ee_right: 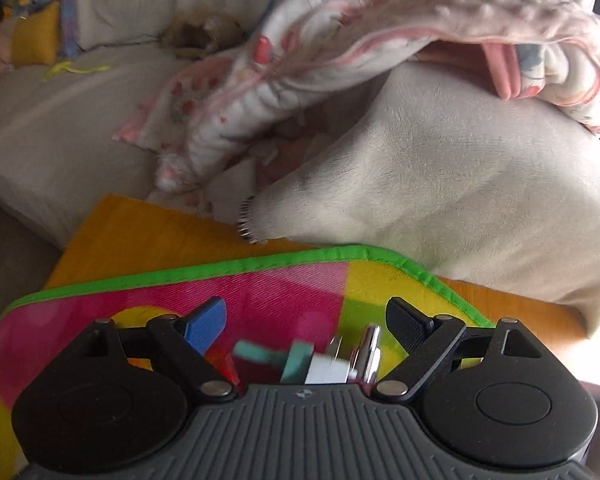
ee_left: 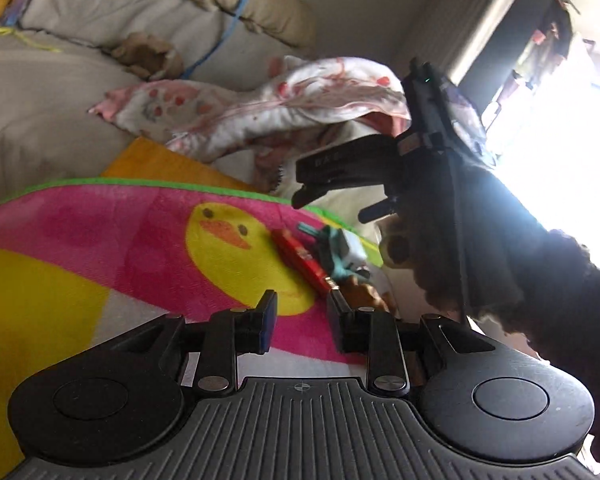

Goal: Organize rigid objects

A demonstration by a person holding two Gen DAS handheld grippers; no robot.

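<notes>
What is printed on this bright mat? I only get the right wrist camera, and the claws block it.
Observer: A yellow duck face with an orange beak, on the mat.
Operator: Where is the other claw?
Observer: The left gripper points at that mat, its jaws slightly apart with nothing between them.
Operator: Who is holding mine?
Observer: A hand wrapped in dark fuzzy fabric holds the right gripper above the small toys.

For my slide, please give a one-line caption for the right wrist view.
Open right gripper hovers above small objects on a colourful play mat beside a beige cushion.
</notes>
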